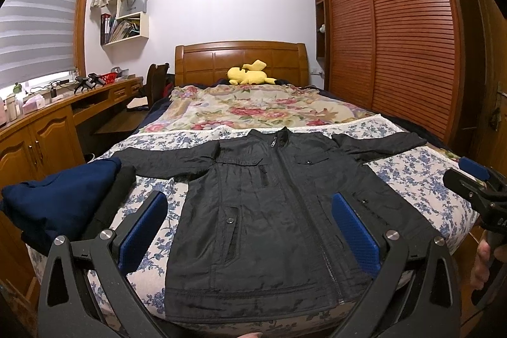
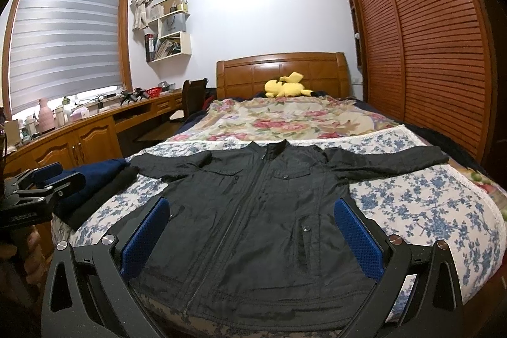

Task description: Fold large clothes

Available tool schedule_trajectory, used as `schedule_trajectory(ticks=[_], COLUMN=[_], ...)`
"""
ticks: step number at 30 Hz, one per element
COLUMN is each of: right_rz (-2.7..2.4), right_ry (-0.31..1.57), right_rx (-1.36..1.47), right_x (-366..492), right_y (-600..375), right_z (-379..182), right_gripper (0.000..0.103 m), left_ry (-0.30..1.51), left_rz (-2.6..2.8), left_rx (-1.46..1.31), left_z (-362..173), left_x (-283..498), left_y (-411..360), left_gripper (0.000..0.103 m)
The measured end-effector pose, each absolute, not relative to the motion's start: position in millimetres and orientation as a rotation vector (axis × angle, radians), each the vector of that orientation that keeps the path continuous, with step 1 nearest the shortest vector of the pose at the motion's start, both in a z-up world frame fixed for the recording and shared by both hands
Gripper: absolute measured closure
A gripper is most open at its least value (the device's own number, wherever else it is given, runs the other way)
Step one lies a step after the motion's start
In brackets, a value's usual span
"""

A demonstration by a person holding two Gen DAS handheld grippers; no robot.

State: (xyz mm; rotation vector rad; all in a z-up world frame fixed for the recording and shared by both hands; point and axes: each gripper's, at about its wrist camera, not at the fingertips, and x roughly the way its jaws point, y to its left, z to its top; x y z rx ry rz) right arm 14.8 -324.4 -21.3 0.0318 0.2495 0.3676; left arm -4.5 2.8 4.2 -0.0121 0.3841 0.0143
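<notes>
Taking the black jacket (image 1: 269, 211) as my landmark, I start at its far left, where I see a long wooden table (image 2: 95, 129) under the window blind (image 2: 63, 30), crowded with bottles, a pink vase (image 2: 46, 116) and a red basket (image 2: 153, 91). Nearer the jacket, just beside its left sleeve, a folded navy garment (image 1: 63, 195) sits on top of a black one (image 1: 117, 195) at the edge of the bed (image 1: 412, 179). My left gripper (image 1: 250, 230) hovers above the jacket's lower hem, its blue-padded fingers (image 1: 142, 230) spread wide and holding nothing; from the right wrist camera I see that same gripper to the left of the jacket, with part of a hand beneath it. The jacket itself lies flat and face up on the blue-flowered sheet (image 2: 412, 211), zipped closed, collar toward the headboard (image 1: 240, 59) and both sleeves stretched out sideways. Beyond its collar lies a rose-patterned blanket (image 1: 253, 110), and further still a yellow plush toy (image 1: 250, 75) rests against the headboard. My right gripper (image 2: 253, 233) also hangs over the hem, fingers (image 2: 358, 236) spread apart and empty; the left wrist camera catches it to the right of the jacket, off the bed's corner, with a hand (image 1: 481, 258) on its handle. Far right of the jacket stands a slatted wooden wardrobe (image 2: 427, 53).
</notes>
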Motion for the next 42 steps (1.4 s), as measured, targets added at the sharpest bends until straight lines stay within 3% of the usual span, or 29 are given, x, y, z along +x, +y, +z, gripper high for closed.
schedule_trajectory(ticks=[21,42], right_rz=[0.453,0.596], right_ry=[0.275,0.366], right_rx=[-0.060,-0.111], right_x=[84,230], right_y=[-286,-214], right_z=[-27,-49], right_gripper=[0.000,0.000], left_ry=[0.482,0.641], left_rz=[0.102,0.148], left_rx=[-0.044,-0.098], left_z=[-51,-103], left_x=[48,138], left_y=[52,126], left_gripper=[0.000,0.000])
